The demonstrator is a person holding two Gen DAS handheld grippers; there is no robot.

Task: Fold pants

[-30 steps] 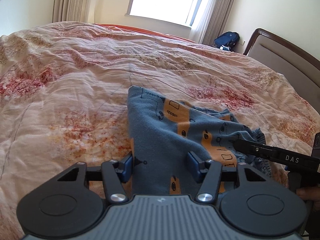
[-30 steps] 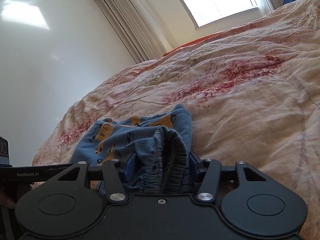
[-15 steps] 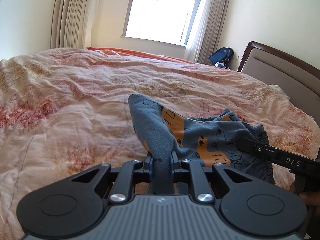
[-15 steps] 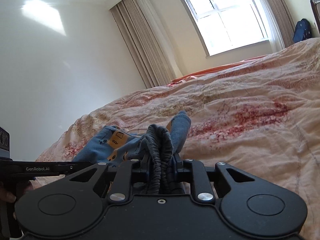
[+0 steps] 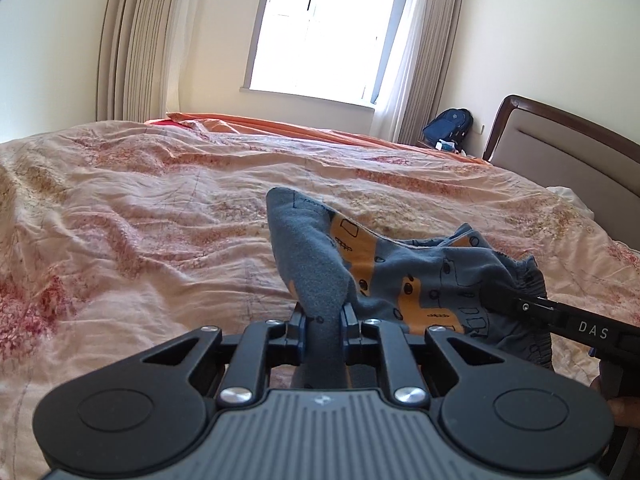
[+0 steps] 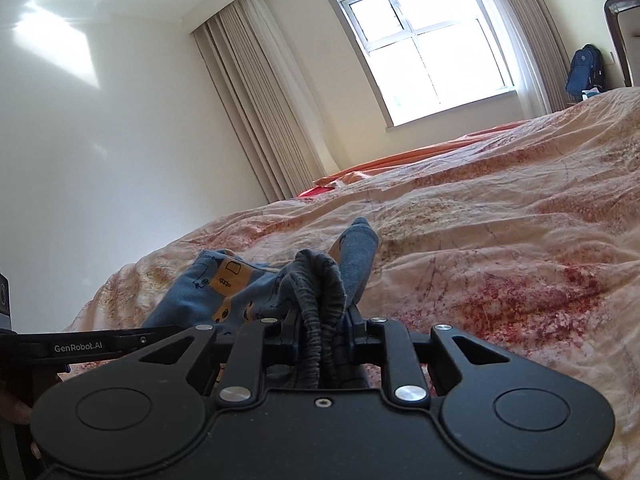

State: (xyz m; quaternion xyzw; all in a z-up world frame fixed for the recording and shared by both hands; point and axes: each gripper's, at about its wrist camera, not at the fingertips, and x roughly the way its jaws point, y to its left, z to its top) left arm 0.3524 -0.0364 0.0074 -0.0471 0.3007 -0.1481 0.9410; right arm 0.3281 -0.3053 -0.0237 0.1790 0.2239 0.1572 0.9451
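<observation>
Small blue pants [image 5: 404,276] with orange patches and car drawings are held up above a floral quilt [image 5: 140,232]. My left gripper [image 5: 323,318] is shut on a plain blue fold of the fabric. My right gripper [image 6: 322,318] is shut on the gathered elastic waistband [image 6: 320,280]. In the left wrist view the right gripper reaches in from the right edge, gripping the waistband [image 5: 532,276]. The pants [image 6: 224,284] sag between the two grippers. In the right wrist view the left gripper's black finger, marked GenRobot.AI, enters from the left edge.
The quilt covers a wide bed with a padded headboard [image 5: 568,148] at the right. A window [image 5: 320,32] and curtains stand beyond the far side. A blue backpack [image 5: 448,126] sits in the corner. A hand [image 5: 624,404] shows at the right edge.
Both grippers went from open around the fabric to shut on it. Since then they have lifted and tilted up, raising the pants off the quilt.
</observation>
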